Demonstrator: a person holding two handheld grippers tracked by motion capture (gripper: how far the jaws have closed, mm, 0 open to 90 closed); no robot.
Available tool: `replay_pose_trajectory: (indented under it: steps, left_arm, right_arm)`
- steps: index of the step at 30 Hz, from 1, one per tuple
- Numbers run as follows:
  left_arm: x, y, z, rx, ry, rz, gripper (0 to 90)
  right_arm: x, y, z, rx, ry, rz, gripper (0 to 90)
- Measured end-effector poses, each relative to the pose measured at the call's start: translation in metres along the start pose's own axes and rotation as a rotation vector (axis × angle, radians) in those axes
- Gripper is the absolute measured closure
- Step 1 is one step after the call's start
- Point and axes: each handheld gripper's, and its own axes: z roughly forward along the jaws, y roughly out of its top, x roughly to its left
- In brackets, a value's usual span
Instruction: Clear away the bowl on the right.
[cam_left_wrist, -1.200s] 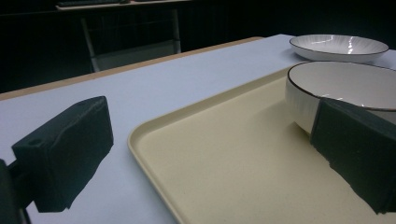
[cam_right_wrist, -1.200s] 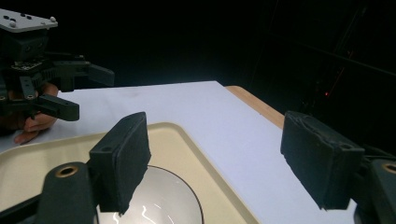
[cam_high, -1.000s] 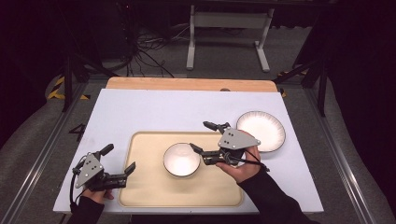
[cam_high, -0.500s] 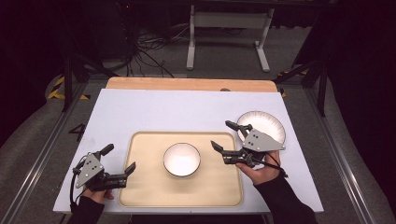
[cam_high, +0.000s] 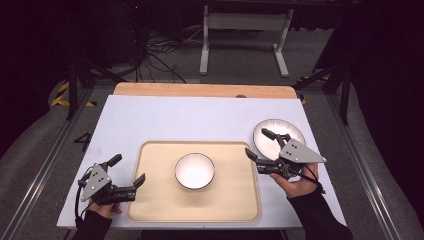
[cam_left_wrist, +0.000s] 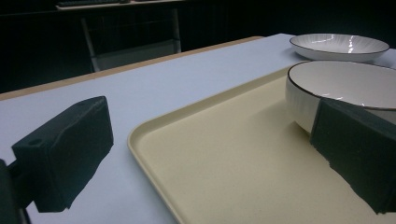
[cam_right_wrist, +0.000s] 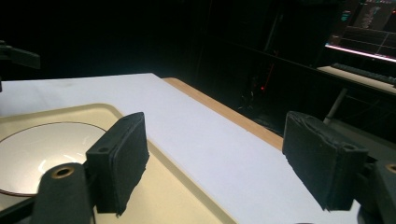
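One plate (cam_high: 278, 136): partly hidden under right hand-held gripper (cam_high: 261, 145), which moved off the bowl (cam_high: 194, 170) toward 3 o'clock.
Grippers: both wide open, empty; left hand-held gripper (cam_high: 127, 171) unmoved.

No legible text, label, brand, number or sign on anything here

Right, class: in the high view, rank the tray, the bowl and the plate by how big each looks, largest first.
1. The tray looks far the largest.
2. The plate comes next, though the right gripper covers part of it.
3. The bowl looks smallest, but only slightly, so the last two are close.
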Motion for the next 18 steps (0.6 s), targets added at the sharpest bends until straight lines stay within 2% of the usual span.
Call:
replay_pose_trajectory:
  steps: [7, 18]
  left_arm:
    - [0.000, 0.000, 0.000, 0.001, 0.001, 0.000, 0.1]
    - [0.000, 0.000, 0.000, 0.000, -0.001, 0.001, 0.2]
  right_arm:
    - [-0.003, -0.014, -0.005, 0.012, -0.028, 0.012, 22.6]
    - [-0.002, -0.036, -0.006, 0.012, -0.039, 0.045, 22.6]
